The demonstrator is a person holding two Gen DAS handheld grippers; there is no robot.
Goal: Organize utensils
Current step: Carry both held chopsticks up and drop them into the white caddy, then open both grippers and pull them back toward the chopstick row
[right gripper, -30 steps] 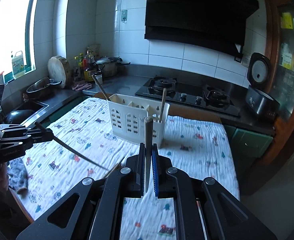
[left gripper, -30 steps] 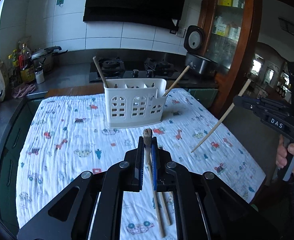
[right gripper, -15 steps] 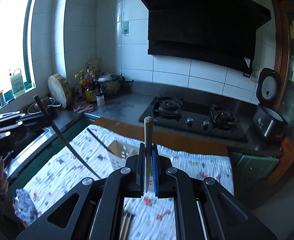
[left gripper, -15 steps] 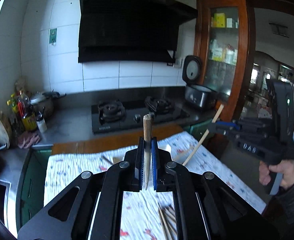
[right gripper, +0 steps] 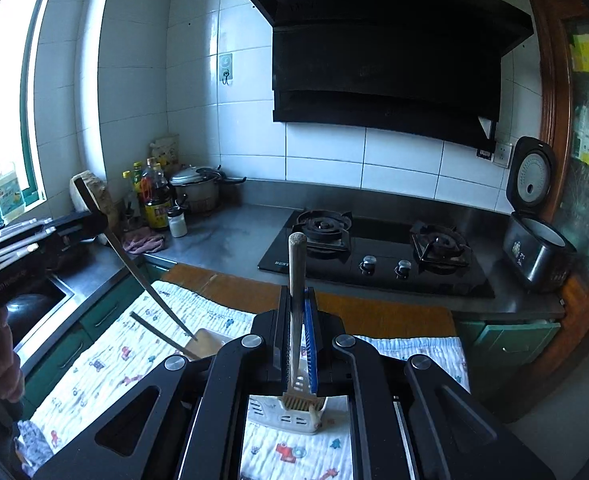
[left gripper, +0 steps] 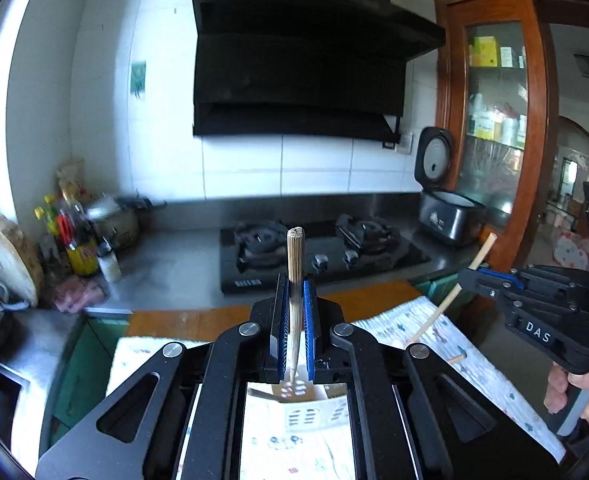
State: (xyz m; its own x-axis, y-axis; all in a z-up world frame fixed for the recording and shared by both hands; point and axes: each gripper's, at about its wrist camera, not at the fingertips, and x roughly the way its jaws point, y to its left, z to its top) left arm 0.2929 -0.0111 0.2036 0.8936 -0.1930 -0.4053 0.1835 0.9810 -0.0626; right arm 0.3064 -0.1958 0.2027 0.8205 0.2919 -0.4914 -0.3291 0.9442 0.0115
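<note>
Above the cloth-covered tabletop (right gripper: 106,364), both grippers are raised, and each is closed tightly on one wooden chopstick. The left gripper (left gripper: 295,320) clamps its chopstick (left gripper: 295,256) almost upright, and the right gripper (right gripper: 297,332) clamps the other chopstick (right gripper: 296,268) in the same way. The white utensil holder (right gripper: 290,414) stands on the cloth, below and just in front of both grippers, and it is seen only through the gaps in their frames. Some sticks already lean out of the holder toward the left edge and the right edge of the tabletop. The risk is probably in the lowering: a long chopstick held by its lower part can swing, miss the compartment or hit the holder's rim, and then the light holder may tip or slide on the soft cloth. The two grippers are also near each other, so the chopsticks may cross. Behind the tabletop are the gas stove (right gripper: 374,252), the range hood (left gripper: 294,60), a rice cooker (right gripper: 534,240) at the right and bottles (right gripper: 156,200) at the left; none of them blocks the way.
</note>
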